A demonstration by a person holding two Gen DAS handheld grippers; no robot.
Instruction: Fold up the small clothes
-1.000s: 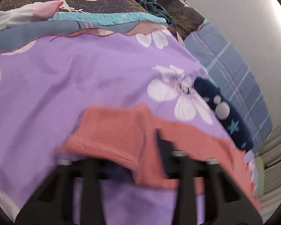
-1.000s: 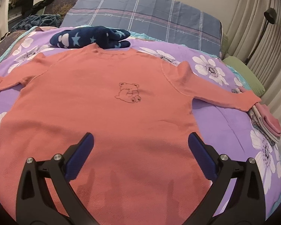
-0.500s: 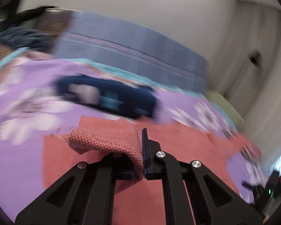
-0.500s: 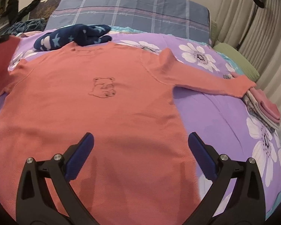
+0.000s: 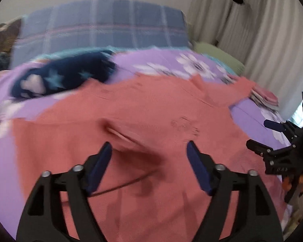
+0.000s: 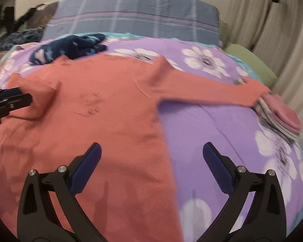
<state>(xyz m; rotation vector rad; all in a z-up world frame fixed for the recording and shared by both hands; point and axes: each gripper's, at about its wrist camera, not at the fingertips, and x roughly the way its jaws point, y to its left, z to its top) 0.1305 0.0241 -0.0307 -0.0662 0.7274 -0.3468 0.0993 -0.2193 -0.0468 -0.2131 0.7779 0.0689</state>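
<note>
Since the earlier frame the left gripper (image 5: 148,157) has let go of the left sleeve (image 5: 127,136), now folded across the orange shirt (image 6: 111,109) on the bed (image 6: 202,125); both it and the right gripper (image 6: 151,166) gape wide and empty, so the right sleeve (image 6: 208,90) should next be pinched near its cuff and laid flat, without dragging the body.

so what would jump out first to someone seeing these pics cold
The salmon-pink sweater spread flat across the purple floral bedspread dominates both views, one sleeve folded in over the chest, the other stretched out to a stack of folded pink and grey clothes. Both grippers hover open above it: the left gripper over the folded sleeve, the right gripper over the hem edge. A crumpled navy star-print garment lies by the collar.
</note>
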